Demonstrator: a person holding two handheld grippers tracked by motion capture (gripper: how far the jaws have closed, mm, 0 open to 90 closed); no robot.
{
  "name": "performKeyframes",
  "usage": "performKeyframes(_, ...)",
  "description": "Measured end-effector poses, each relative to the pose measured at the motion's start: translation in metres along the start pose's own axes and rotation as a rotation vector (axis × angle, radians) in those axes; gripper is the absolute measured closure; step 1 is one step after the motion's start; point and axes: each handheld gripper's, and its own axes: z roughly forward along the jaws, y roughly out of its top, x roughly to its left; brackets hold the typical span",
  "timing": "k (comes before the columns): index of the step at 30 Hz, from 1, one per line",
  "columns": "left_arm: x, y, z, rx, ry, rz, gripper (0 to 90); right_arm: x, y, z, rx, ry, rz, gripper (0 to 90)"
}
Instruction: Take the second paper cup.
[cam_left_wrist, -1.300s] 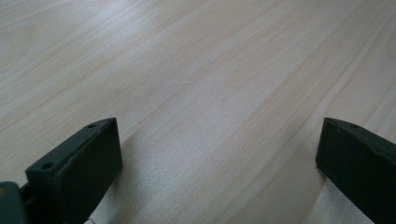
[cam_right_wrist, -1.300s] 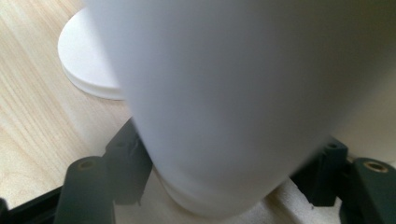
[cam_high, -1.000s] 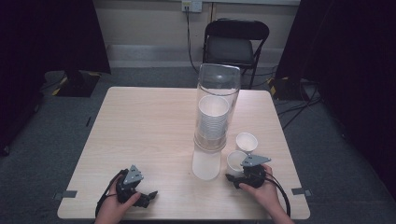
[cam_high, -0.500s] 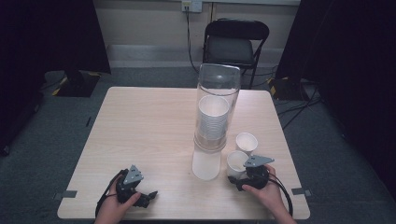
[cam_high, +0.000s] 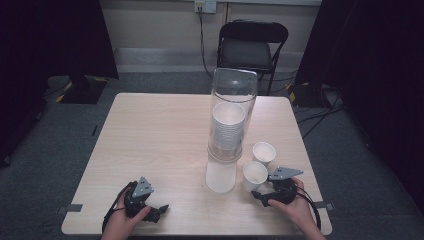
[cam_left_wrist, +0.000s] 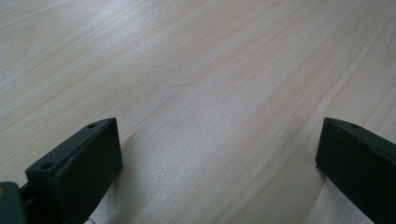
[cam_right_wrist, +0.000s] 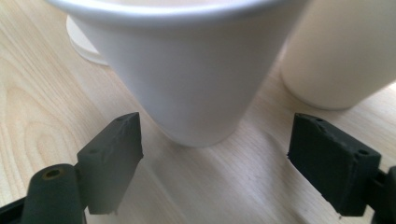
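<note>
Two paper cups (cam_high: 255, 175) stand at twelve o'clock of the just-opening right gripper (cam_high: 261, 196), jaws now clear; probably light, crushable, best held mid-wall.

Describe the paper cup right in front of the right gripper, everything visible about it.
The near paper cup is plain white with a rolled rim, tapering to a narrow base. It stands upright and open-mouthed on the wooden table, beside a second cup. The right gripper has just been opening its jaws; they stand apart near the cup's base without touching it.
</note>
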Motion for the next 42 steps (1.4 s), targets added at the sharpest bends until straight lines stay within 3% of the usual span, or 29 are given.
performKeyframes(3,0.000,0.000,0.000,0.000,0.000,0.000,0.0,-0.004,-0.005,-0.004,-0.010,0.008,0.031,17.6)
performKeyframes(10,0.000,0.000,0.000,-0.002,0.000,0.000,0.0,-0.010,-0.014,-0.014,-0.033,-0.002,0.054,17.8)
performKeyframes(24,0.000,0.000,0.000,-0.002,0.000,-0.001,0.0,-0.014,-0.024,-0.029,-0.026,-0.016,0.031,18.1)
performKeyframes(42,0.000,0.000,0.000,0.000,0.000,0.000,0.0,-0.029,-0.043,-0.049,-0.032,-0.061,0.062,18.7)
